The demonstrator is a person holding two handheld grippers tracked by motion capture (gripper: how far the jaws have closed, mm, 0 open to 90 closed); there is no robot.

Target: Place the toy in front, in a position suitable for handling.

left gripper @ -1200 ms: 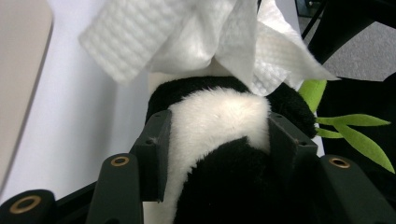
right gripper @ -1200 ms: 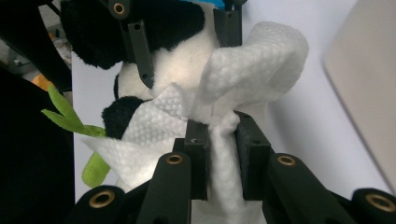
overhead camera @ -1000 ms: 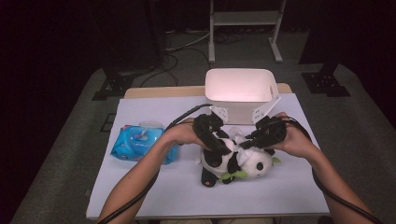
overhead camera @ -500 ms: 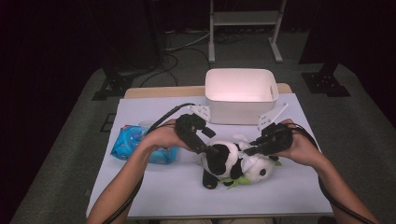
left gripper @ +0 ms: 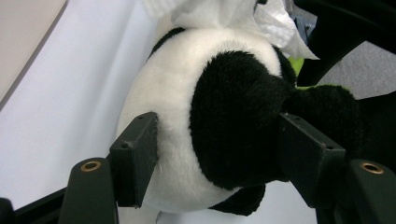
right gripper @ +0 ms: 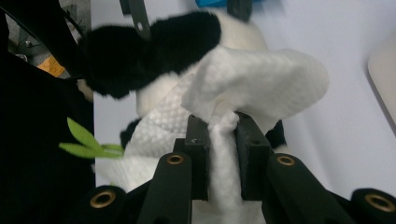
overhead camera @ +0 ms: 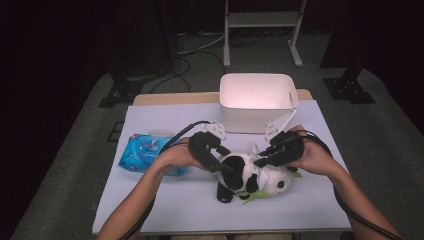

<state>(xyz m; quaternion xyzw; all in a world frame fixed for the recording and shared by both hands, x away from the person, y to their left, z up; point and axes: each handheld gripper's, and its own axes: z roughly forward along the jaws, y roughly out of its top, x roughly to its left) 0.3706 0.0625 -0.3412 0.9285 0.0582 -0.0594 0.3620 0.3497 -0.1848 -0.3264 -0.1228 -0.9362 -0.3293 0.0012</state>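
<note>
The person is wiping a panda plush toy (overhead camera: pixel 250 175) with a white wet wipe (right gripper: pixel 243 93), the toy lying on its side on the tabletop (overhead camera: pixel 165 200) just in front of the white plastic bin (overhead camera: pixel 257 100). The right gripper (overhead camera: pixel 265 161) is pinching a gathered fold of the wipe, its jaws nearly closed on the cloth, and the rest of the wipe is draping over the toy's white body. The left gripper (left gripper: pixel 215 154) is straddling the toy's body with its jaws roughly half open; they have just been closing a little with the plush between them, and the pads are sitting against the fur on both sides, though how firmly they are pressing is hard to tell.

To wipe well, I judge the left gripper should be bracing the toy firmly so it is not sliding or rolling, while the right is dragging the wipe in short strokes, keeping the fold clamped so the cloth is not slipping out.

A blue pack of wet wipes (overhead camera: pixel 145 152) is lying near the left forearm, well clear of the stroke. The bin is standing close behind both hands, and the toy's green felt leaf (right gripper: pixel 86 140) could be snagging the wipe; the cables may be brushing the bin's wall.
</note>
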